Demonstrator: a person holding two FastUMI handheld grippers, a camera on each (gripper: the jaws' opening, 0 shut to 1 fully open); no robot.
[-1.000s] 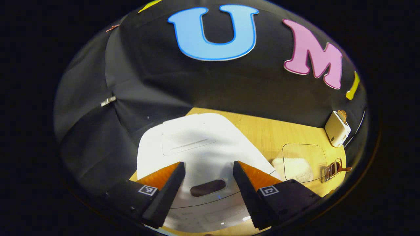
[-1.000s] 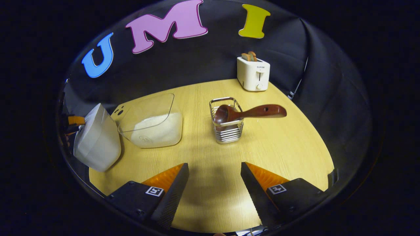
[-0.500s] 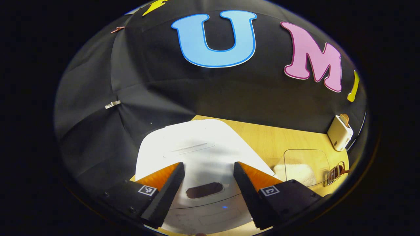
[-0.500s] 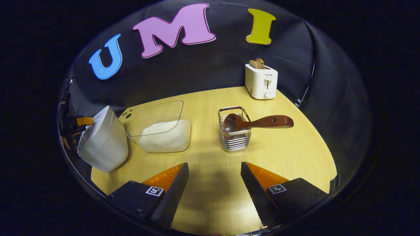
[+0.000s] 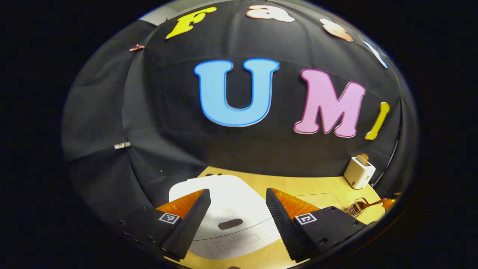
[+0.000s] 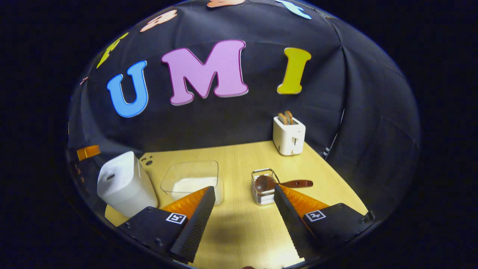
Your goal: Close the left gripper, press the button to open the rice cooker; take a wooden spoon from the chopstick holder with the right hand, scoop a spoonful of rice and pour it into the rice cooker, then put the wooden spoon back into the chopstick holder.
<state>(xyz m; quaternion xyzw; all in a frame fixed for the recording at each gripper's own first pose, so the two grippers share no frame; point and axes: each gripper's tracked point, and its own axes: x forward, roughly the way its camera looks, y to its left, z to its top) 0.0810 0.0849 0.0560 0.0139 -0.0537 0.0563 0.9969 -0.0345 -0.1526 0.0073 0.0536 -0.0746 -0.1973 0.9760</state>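
Rice cooker (image 5: 224, 209) sat lid-down at the table's (image 6: 239, 231) left edge; left gripper (image 5: 236, 220) and right gripper (image 6: 242, 220) gaped apart above bare wood.

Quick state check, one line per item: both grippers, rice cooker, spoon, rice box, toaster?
Left gripper: open, holds nothing, above the cooker.
Right gripper: open, holds nothing.
Rice cooker: lid shut.
Wooden spoon: in the chopstick holder, handle sticking out sideways.
Rice box: no lid, partly full of rice.
Toaster: two slices sticking up.
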